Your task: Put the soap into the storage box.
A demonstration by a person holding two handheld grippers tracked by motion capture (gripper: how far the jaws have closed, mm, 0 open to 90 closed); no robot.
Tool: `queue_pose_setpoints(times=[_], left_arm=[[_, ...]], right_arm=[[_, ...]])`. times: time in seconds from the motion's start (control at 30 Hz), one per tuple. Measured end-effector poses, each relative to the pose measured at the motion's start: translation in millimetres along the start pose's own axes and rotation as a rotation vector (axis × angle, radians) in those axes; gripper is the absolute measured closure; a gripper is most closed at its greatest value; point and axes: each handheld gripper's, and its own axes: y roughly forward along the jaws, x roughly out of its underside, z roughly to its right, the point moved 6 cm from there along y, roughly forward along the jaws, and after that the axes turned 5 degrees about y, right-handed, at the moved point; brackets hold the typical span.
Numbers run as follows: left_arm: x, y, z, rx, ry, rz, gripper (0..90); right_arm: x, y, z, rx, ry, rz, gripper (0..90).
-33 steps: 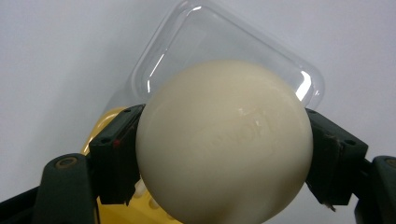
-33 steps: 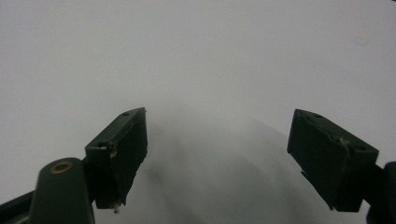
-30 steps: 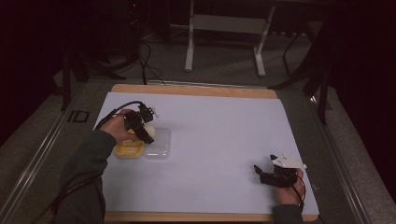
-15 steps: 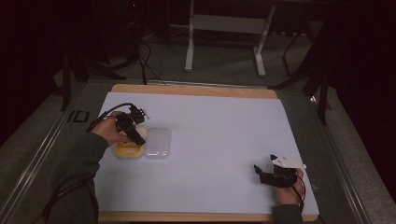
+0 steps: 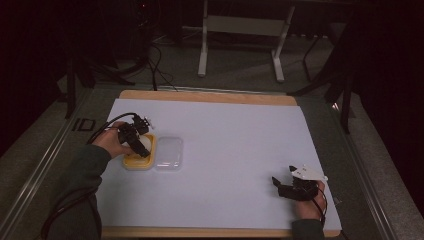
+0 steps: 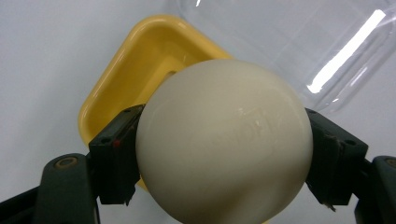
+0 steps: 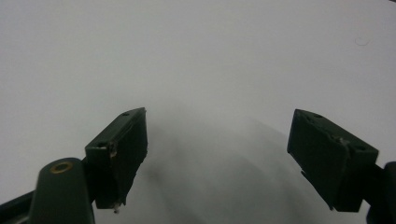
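Observation:
A cream-white ball (image 6: 224, 140) sits clamped between the two black jaws of my left gripper (image 6: 224, 161), just above a shallow yellow tray (image 6: 135, 79). In the high view that left gripper (image 5: 141, 145) hangs over the yellow tray (image 5: 131, 163) at the table's left. A clear plastic lid (image 5: 169, 152) lies flat right beside the tray; its glossy surface also appears as the clear lid (image 6: 299, 42) in the left gripper view. My right gripper (image 5: 280, 186) rests near the front right of the white sheet, and its jaws stand wide apart with nothing between them (image 7: 217, 161).
A white sheet (image 5: 235, 145) covers the wooden table (image 5: 210, 96). Black cables (image 5: 107, 125) trail from the left gripper across the left edge. Metal table legs (image 5: 202, 45) and floor cables lie beyond the far edge.
My left gripper has moved slightly left and toward me, carrying the ball from over the lid's edge to above the yellow tray. The right gripper has stayed put.

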Motion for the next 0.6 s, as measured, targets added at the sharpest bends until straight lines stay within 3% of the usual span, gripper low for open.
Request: queue_pose_setpoints(times=[0.6], left_arm=[[10.9, 18.3, -4.0, -0.016, -0.016, -0.021, 24.0]], right_arm=[[0.1, 0.1, -0.3, 0.000, -0.003, -0.002, 20.0]])
